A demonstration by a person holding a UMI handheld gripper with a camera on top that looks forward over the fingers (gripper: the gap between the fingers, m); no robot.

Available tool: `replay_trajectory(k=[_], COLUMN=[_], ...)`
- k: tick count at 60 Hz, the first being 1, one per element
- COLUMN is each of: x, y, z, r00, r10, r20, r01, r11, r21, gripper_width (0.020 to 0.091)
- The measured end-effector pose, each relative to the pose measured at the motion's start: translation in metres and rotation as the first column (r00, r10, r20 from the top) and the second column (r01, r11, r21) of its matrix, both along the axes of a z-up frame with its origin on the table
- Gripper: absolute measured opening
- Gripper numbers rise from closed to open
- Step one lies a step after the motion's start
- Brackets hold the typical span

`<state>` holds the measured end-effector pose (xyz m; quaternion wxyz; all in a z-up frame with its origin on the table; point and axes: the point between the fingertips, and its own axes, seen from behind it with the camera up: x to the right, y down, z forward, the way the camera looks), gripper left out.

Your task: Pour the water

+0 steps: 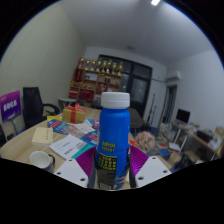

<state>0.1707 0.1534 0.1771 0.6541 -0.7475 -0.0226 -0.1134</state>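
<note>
The bottle (pixel 113 140) is blue with a white cap (pixel 115 100) and yellow lettering. At ten o'clock of it, a wooden tabletop (pixel 25 145) carries colourful booklets (pixel 76 134).

Dim room, ceiling light (pixel 155 2) glaring overhead; strong fisheye curvature toward edges.

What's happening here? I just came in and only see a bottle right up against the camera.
A person's handheld gripper has a blue bottle with a white cap upright between its two fingers; the pink pads appear to press on both sides of it. It sits over a round table strewn with papers, with a white cup nearby. Nothing is being poured at this moment.
</note>
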Motion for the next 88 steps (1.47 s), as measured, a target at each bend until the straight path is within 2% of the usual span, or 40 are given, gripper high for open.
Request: replay_trajectory(k=[4, 5, 11, 14, 33, 40, 47, 51, 58, 77, 88], x=[0.010, 0.008, 0.023, 0.013, 0.036, 0.037, 0.028, 0.020, 0.024, -0.037, -0.088], y=[0.004, 0.003, 0.005, 0.013, -0.005, -0.005, -0.018, -0.031, -0.080, -0.250, -0.327], z=[-0.026, -0.050, -0.072, -0.099, -0.103, -0.103, -0.114, -0.113, -0.098, -0.007, 0.046], r00=[0.998, 0.996, 0.994, 0.992, 0.987, 0.985, 0.970, 0.962, 0.977, 0.979, 0.977], r10=[-0.005, -0.003, 0.006, 0.025, 0.025, 0.016, 0.029, 0.038, -0.004, -0.098, -0.102], r20=[-0.069, -0.084, -0.110, -0.122, -0.160, -0.174, -0.243, -0.271, -0.213, -0.181, -0.186], r01=[0.003, 0.001, -0.012, -0.032, -0.027, -0.021, -0.063, -0.083, -0.039, 0.052, 0.057], r11=[1.000, 1.000, 0.998, 0.998, 1.000, 0.999, 0.989, 0.984, 0.979, 0.969, 0.971], r21=[-0.024, -0.017, -0.057, -0.057, -0.007, -0.025, -0.135, -0.157, -0.199, -0.243, -0.231], gripper_width=[0.0474, 0.0474, 0.0473, 0.0473, 0.0491, 0.0601, 0.0804, 0.0845, 0.0840, 0.0836, 0.0827])
